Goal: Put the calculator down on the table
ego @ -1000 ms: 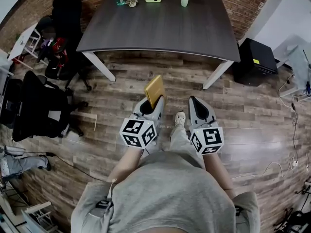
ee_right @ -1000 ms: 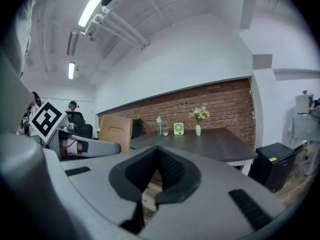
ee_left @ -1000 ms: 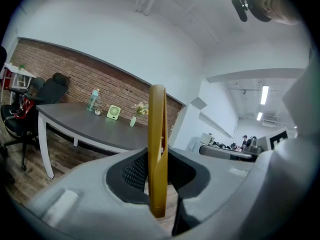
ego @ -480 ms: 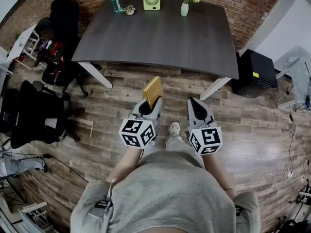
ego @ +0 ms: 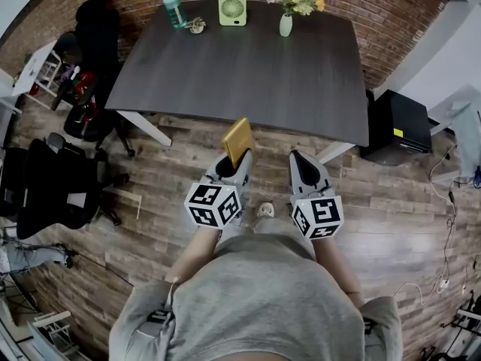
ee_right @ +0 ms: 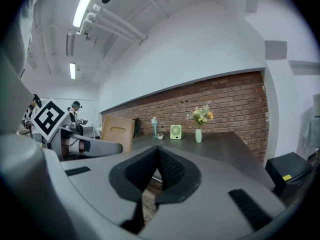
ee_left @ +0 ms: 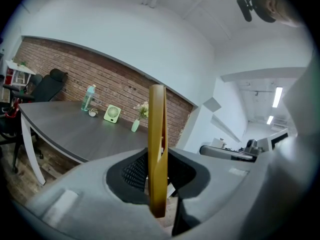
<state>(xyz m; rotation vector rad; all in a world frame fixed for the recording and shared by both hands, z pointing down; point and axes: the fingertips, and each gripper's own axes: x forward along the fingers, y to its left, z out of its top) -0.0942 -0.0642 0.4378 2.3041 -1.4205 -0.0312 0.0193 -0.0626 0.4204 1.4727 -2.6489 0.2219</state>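
Two risks stand out, and both come from where the calculator [ego: 238, 140] is: it hangs over the wooden floor [ego: 391, 201], short of the table [ego: 248, 66] that lies at 12 o'clock. The left gripper [ego: 236, 161] has its jaws pressed onto the calculator's lower end only. The slab stands on its thin edge and juts toward 12 o'clock well past the pads. A letting-go here would drop it onto the boards, not the tabletop. Because the slab sticks out ahead of the jaws, its free end is likely to meet the table's near edge first if the approach comes in too low, and a knock there could twist it out of such a narrow hold. Set down upright as it is held, it would probably topple flat, and close to the near rim it might slide off. The right gripper [ego: 300, 159] travels just beside it at 3 o'clock, jaws together with nothing between them, so it offers no support. The bottle [ego: 173, 7], fan [ego: 232, 10] and vase [ego: 285, 24] line the far edge, well apart from any likely landing spot.
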